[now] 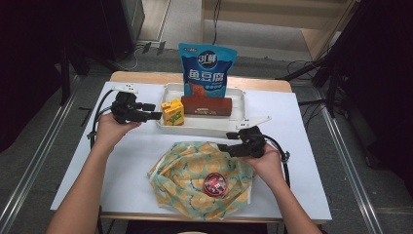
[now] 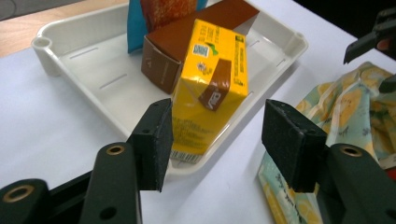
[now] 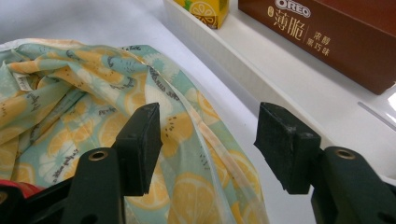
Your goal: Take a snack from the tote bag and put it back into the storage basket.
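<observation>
While the left hand-held gripper (image 2: 217, 135) hovers open just short of the yellow carton (image 2: 210, 88), its pads do not touch it. That carton stands upright in the white tray's (image 1: 238, 100) front-left corner, beside a brown box (image 1: 207, 106), with a blue bag (image 1: 207, 68) upright behind. Over the lemon-print cloth (image 1: 190, 175) on the desk (image 1: 131, 151), the right hand-held gripper (image 3: 208, 140) is open, holding nothing. On that cloth lies a red disc (image 1: 215, 184).
</observation>
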{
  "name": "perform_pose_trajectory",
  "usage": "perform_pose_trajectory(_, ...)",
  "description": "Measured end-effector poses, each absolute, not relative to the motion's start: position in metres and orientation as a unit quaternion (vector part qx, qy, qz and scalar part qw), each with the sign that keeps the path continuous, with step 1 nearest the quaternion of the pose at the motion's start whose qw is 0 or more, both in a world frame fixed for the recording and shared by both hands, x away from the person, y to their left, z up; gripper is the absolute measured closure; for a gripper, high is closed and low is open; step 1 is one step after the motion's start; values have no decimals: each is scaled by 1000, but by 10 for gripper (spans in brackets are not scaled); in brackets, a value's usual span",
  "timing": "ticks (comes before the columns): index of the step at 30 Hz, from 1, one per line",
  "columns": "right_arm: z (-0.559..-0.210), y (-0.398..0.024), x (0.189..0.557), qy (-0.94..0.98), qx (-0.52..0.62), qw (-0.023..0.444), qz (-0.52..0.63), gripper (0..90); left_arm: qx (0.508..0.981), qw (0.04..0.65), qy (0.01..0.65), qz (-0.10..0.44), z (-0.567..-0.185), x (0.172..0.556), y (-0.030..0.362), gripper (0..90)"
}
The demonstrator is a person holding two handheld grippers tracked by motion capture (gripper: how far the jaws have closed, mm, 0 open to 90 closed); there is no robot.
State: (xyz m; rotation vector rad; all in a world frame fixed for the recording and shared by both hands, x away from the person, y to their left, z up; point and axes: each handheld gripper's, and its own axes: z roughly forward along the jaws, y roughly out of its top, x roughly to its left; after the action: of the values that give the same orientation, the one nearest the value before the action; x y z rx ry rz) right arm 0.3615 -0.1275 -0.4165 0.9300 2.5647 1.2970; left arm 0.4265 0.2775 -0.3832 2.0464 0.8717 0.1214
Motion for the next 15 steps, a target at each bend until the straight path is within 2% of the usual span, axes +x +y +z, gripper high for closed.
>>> perform_pose_trajectory(5,-416,-127,365,845,307,58,433,414,825,440,351,48,-384,419,280,532)
perform_pose_trajectory(15,-415,-122,369,846,301,59,436,417,826,445,345,37,-388,412,274,822)
